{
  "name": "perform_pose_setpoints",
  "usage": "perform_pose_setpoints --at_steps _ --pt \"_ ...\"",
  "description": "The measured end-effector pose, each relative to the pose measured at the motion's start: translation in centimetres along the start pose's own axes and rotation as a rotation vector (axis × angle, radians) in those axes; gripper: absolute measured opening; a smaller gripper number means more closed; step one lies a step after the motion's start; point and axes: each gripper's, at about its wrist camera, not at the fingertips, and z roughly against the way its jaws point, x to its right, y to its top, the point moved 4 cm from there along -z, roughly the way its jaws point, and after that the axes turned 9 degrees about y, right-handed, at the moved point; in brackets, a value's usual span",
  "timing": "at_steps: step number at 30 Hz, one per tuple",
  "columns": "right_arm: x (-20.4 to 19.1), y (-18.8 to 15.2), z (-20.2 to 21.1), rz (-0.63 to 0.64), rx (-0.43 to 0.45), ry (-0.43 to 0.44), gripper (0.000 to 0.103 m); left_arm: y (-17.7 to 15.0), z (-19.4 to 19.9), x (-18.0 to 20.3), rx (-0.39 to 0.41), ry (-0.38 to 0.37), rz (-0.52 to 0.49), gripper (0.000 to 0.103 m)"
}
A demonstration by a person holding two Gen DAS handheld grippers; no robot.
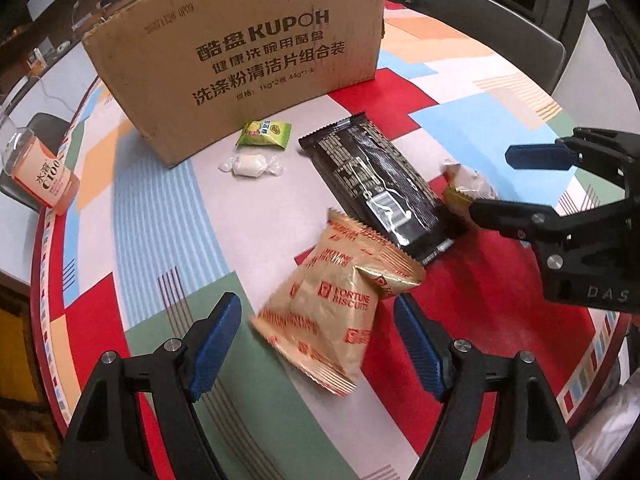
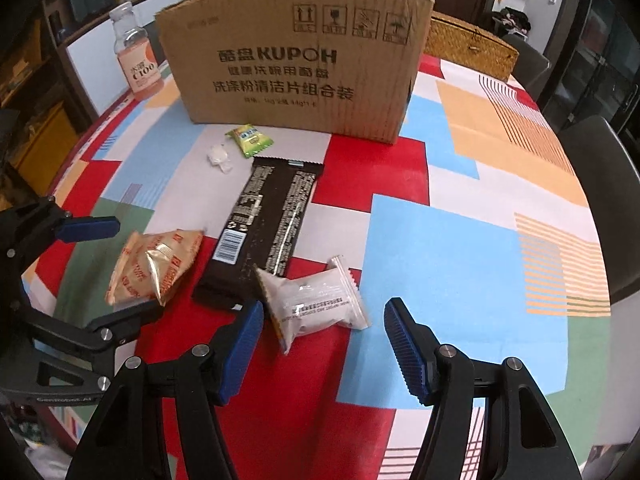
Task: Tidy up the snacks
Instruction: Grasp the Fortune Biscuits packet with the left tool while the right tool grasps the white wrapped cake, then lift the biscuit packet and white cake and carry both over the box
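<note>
Gold biscuit pack before cardboard box | your left fingers spread around it, untouching | right fingers spread around white packet, empty

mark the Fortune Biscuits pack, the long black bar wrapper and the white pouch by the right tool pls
Fortune Biscuits pack (image 1: 320,312): left wrist view, middle of its gold front.
Black bar wrapper (image 2: 264,232): right wrist view, printed back, mid-length.
White pouch (image 2: 316,300): right wrist view, centre of its white face.
</note>
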Motion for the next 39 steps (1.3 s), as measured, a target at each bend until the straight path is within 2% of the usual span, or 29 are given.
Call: perform_pose_setpoints --at_steps 10,13,17,20,26,39 --pt "1.6 0.2 -2.0 -0.038 -0.044 -0.005 0.064 0.9 -1.7 -0.5 -0.017 -0.024 0.059 0.077" --pt "2.1 0.1 -2.7 -0.053 -0.056 -0.003 0.064 0.9 -1.8 -0.5 -0.019 -0.034 0.079 0.070" --pt "2.6 0.0 -3.0 -0.060 -0.047 -0.009 0.064 1.0 -2.0 -0.5 -0.021 -0.044 0.100 0.052" --pt "2.7 -0.1 -2.9 -0.069 -0.037 -0.004 0.063 1.0 -1.9 -0.6 -0.016 -0.055 0.119 0.047" --pt "2.5 -0.4 -2.0 -0.053 0.003 -0.024 0.044 0.9 -1.2 -0.8 0.003 -0.065 0.149 0.045" --pt "1.4 1.1 1.4 -0.054 0.100 0.007 0.043 1.9 2.9 -1.8 0.112 -0.063 0.217 0.045"
